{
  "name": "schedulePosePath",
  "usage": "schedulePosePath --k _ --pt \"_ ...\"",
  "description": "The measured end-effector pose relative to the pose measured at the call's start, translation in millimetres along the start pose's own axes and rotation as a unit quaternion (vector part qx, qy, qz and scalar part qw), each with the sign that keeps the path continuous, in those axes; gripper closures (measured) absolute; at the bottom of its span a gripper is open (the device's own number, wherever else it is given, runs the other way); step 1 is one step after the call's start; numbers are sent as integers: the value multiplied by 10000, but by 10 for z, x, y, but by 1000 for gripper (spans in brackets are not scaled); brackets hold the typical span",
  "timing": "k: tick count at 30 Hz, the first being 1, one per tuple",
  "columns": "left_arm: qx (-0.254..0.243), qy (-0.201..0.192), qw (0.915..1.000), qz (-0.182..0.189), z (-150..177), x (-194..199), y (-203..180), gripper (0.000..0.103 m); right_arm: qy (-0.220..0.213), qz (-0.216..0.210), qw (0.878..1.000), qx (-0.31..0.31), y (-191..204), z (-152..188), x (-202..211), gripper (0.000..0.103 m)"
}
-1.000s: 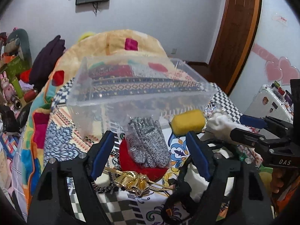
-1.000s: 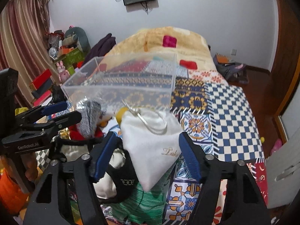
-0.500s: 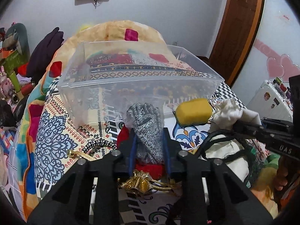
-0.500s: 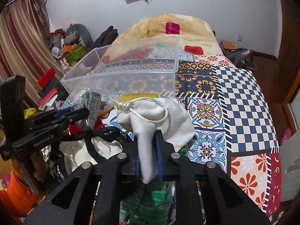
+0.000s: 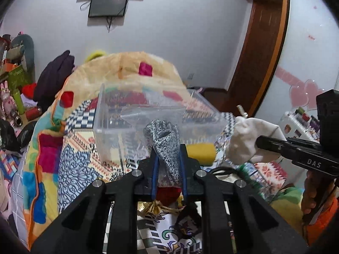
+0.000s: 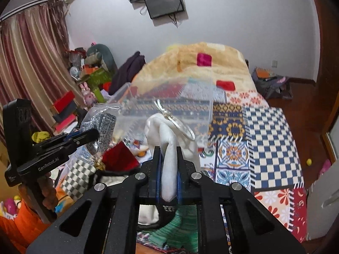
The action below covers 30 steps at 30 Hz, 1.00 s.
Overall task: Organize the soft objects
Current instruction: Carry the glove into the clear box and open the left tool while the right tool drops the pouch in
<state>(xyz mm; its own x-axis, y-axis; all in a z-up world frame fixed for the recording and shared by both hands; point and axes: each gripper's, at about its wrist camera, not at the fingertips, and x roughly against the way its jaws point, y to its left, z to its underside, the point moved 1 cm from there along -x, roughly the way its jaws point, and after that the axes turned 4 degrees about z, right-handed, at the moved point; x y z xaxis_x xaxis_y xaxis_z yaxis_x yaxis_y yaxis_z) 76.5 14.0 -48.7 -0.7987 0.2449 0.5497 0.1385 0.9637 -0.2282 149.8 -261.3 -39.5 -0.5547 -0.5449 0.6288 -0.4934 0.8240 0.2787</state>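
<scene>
My left gripper (image 5: pixel 168 157) is shut on a grey speckled glove in a clear plastic bag (image 5: pixel 164 139) and holds it lifted above the bed, in front of the clear plastic bin (image 5: pixel 110 114). My right gripper (image 6: pixel 168 158) is shut on a white drawstring pouch (image 6: pixel 167 148) and holds it raised near the bin (image 6: pixel 169 99). Each gripper shows in the other's view: the right with the pouch (image 5: pixel 250 135), the left with the glove (image 6: pixel 101 129). A yellow sponge (image 5: pixel 201 150) lies below the bin.
A red cloth (image 6: pixel 120 158), a gold bag (image 5: pixel 152 207), a white bag with black straps (image 6: pixel 148 213) and a green knit item (image 6: pixel 180 228) lie on the patterned quilt (image 6: pixel 271 139). Cluttered shelves and toys (image 6: pixel 89 78) stand left of the bed.
Both grippers closed, the left on the bagged glove and the right on the white pouch. Both have since lifted their items off the bed toward the bin.
</scene>
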Motion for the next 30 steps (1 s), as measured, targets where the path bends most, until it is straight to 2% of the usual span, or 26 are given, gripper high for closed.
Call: schedulePosePath --k 8,16,19,23,24,26,27,28,30 --pt "-102 -405 9991 -107 -246 222 7 86 -478 -32 9988 115 82 -275 124 93" --pt "71 -543 9980 -310 -481 196 220 86 -988 -60 9949 184 156 -603 175 93" --pt "10 -542 9974 -475 -521 144 263 86 -948 -38 9950 297 173 -664 121 93" --pt "0 -458 9977 -504 -485 82 305 86 -572 209 9961 642 219 -513 -18 93" --pt "6 -433 9978 -510 -469 66 306 86 -458 285 9961 699 202 -462 -57 88" --pt "36 -360 9981 -493 -427 29 312 86 -169 448 9961 743 125 -324 -170 62" --pt "49 -322 9983 -481 -411 9 314 86 -93 506 9961 712 82 -277 -199 39" --pt "46 -289 9985 -471 -395 -11 319 86 -53 572 9962 662 27 -229 -218 25" --pt "28 -254 9985 -480 -383 -32 310 86 54 698 9957 600 -80 -149 -255 21"
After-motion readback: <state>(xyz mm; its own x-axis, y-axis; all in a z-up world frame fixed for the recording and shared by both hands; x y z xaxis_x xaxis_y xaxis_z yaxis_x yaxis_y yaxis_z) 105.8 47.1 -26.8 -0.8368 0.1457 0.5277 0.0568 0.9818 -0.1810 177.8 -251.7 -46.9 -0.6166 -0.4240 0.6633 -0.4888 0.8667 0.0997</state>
